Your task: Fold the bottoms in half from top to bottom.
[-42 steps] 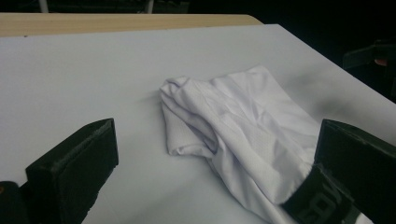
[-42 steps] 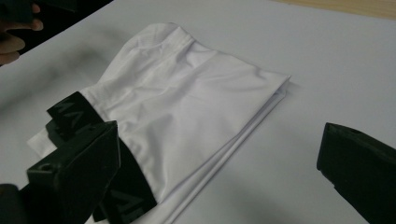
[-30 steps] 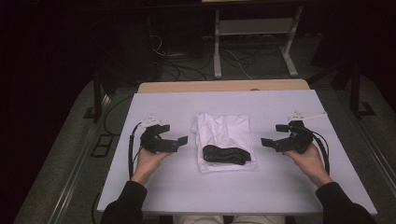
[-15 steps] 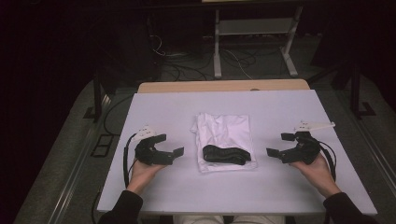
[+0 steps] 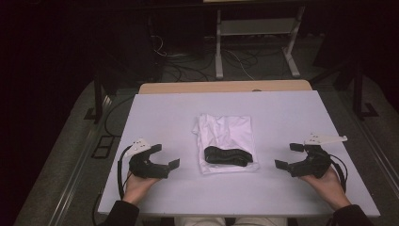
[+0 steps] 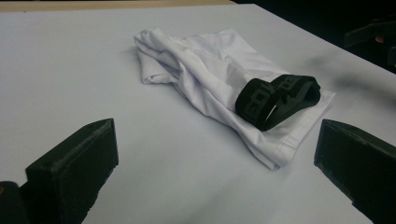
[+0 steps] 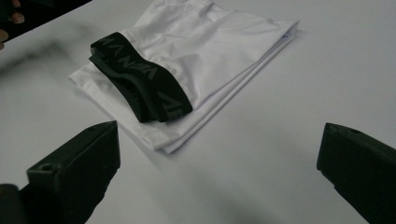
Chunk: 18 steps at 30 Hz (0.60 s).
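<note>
White cloth, folded flat, lies in the middle of the table [image 5: 155, 113]: I read it as a garment [image 5: 226, 141] with a black waistband [image 5: 227, 156] doubled over on its near end. The band carries grey lettering, which I can see but not read in either gripper view.

From my left gripper [image 5: 162, 162], the garment [image 6: 210, 74] sits ahead and to the right, with the band [image 6: 278, 99] on the end closer to me. The jaws stand wide apart with bare table between them; nothing is held. The cloth bunches into a few soft ridges along its far side, while the near edge shows stacked layers.

From my right gripper [image 5: 289, 157], the garment [image 7: 219, 51] sits ahead and to the left, its band [image 7: 140, 84] running slantwise across the folded layers. Here too the jaws are spread wide and hold nothing, with plain table between them.

In the high view both grippers rest low at the near part of the table, one on each side of the garment and well apart from it, jaws pointing inward toward it. My hands grip them from the near edge. A grey plate tops each one, and a cable loops off the left.

The table top is pale, with a strip of wood at its far edge.
</note>
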Each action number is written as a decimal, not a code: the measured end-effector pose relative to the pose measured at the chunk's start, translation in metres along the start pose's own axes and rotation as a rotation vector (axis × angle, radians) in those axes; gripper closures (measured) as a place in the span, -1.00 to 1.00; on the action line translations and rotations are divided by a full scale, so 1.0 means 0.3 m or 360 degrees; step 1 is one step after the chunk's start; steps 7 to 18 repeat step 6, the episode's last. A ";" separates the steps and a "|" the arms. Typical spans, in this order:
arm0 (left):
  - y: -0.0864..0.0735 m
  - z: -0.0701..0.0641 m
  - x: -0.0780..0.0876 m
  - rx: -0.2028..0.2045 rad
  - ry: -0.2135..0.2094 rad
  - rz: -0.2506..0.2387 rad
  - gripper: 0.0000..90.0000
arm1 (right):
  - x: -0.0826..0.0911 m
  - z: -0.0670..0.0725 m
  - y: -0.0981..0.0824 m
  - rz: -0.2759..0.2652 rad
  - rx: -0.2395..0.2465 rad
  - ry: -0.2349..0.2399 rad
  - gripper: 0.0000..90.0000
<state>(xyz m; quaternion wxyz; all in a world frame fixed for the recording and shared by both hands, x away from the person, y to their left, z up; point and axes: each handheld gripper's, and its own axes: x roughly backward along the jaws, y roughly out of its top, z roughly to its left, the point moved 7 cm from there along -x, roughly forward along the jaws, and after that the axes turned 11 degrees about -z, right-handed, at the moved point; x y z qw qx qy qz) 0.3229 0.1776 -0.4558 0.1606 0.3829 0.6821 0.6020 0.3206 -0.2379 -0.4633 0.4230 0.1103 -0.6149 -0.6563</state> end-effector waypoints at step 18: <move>-0.016 0.002 0.003 -0.0019 -0.0014 0.0036 -1.00 | 0.002 0.008 -0.022 0.0001 0.0025 -0.0002 -1.00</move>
